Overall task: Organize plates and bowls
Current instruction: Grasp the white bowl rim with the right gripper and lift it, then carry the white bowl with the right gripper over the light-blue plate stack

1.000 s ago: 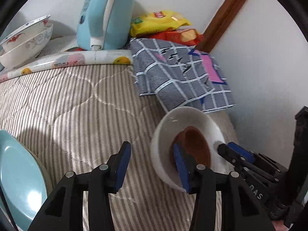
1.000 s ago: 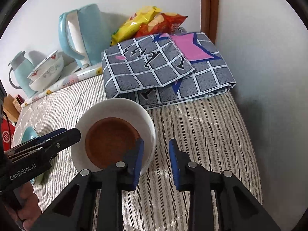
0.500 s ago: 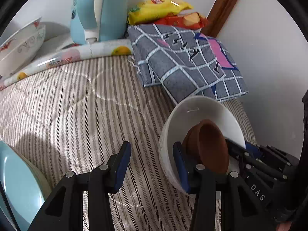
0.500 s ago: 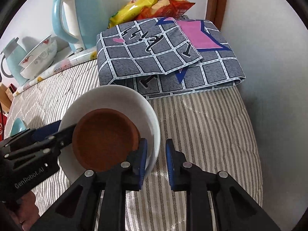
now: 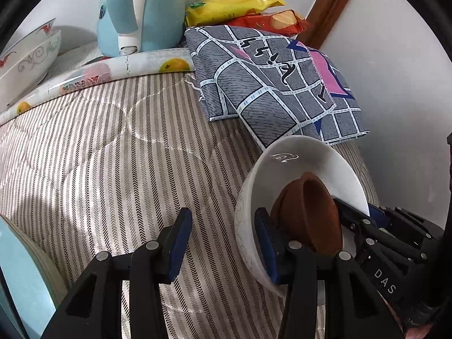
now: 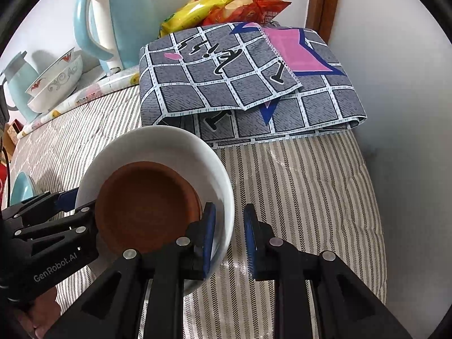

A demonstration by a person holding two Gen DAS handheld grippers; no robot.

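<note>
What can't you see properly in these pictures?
- Light blue plate: left wrist view, cut off by the picture's left edge.
- Patterned bowls: left wrist view, also cut off at the left edge.
- Brown bowl: left wrist view, lower part hidden behind a finger of the left gripper.
- Snack bags: right wrist view, lower halves hidden behind the folded cloth.
- Pale blue jug: right wrist view, cut by the edge.
</note>
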